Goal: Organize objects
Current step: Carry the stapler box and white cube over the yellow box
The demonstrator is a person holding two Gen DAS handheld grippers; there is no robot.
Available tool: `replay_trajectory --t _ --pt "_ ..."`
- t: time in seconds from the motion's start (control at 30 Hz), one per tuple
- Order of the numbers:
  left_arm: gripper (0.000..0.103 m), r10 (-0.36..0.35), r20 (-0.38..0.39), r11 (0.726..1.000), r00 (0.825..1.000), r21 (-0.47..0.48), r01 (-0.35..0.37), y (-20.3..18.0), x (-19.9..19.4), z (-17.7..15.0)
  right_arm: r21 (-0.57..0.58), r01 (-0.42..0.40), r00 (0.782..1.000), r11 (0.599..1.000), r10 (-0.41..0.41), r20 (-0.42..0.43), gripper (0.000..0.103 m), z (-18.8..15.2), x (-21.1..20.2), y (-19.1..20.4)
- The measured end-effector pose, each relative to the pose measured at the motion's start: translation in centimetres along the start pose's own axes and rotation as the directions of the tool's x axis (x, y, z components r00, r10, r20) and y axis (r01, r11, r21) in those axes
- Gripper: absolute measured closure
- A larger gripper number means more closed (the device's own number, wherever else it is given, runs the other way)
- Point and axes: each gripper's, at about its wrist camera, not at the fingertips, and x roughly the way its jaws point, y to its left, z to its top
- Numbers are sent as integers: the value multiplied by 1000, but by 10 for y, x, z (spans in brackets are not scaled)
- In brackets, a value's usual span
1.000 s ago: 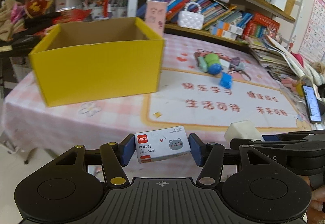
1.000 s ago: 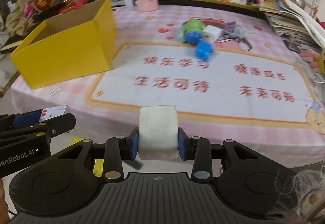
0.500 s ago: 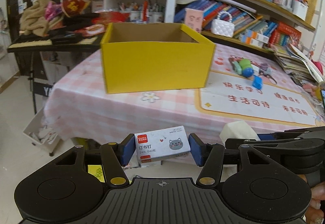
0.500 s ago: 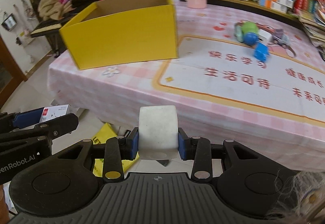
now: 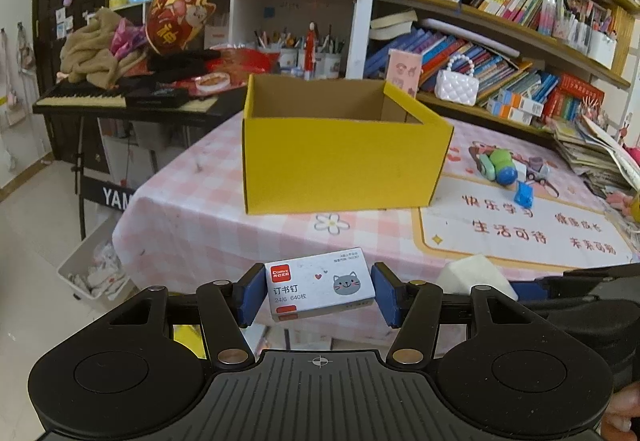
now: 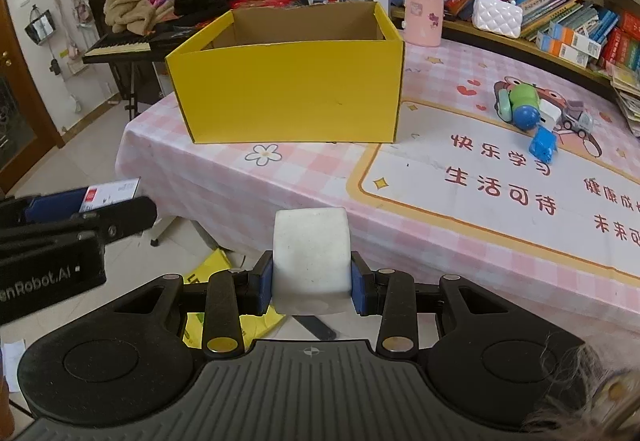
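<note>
My left gripper [image 5: 319,295] is shut on a white staple box [image 5: 320,284] with a cat drawing, held in the air in front of the table's near edge. My right gripper [image 6: 311,281] is shut on a white block [image 6: 310,255], also off the table edge; the block shows at the right of the left wrist view [image 5: 472,272]. An open, empty-looking yellow cardboard box [image 5: 340,157] stands on the table's left part, also in the right wrist view [image 6: 288,85]. The left gripper and staple box show at the left of the right wrist view [image 6: 108,195].
The table has a pink checked cloth [image 6: 320,177] and a printed mat [image 6: 500,181]. Small toys [image 6: 528,109] lie at the far right of the mat. A pink cup [image 6: 423,9] stands behind the box. Bookshelves [image 5: 500,21] line the back; a keyboard stand [image 5: 120,101] is at left.
Both grippers have pulled back from the table and swung left with their objects still held. The yellow box now sits straight ahead and farther away.
</note>
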Motion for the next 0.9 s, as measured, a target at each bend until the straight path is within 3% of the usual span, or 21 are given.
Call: replay_trajectory --t 0.23,0.37,0.53,0.73,0.9 --pt "47 -3 70 999 998 32 0 -2 6 26 -3 21 999 1000 -21 24 68 15 2 -3" --pt "47 16 140 1000 990 13 -18 2 16 60 11 33 996 999 -34 88 68 50 3 -14" --pt "47 50 215 999 975 -13 -49 4 35 99 -5 49 976 999 -47 213 68 105 12 -29" --pt "47 78 219 997 973 -11 -78 -4 71 121 -53 47 962 997 -31 272 68 159 41 -47" --pt "47 103 183 995 978 -34 -99 -14 105 129 -104 36 967 994 -8 256 68 194 71 -66"
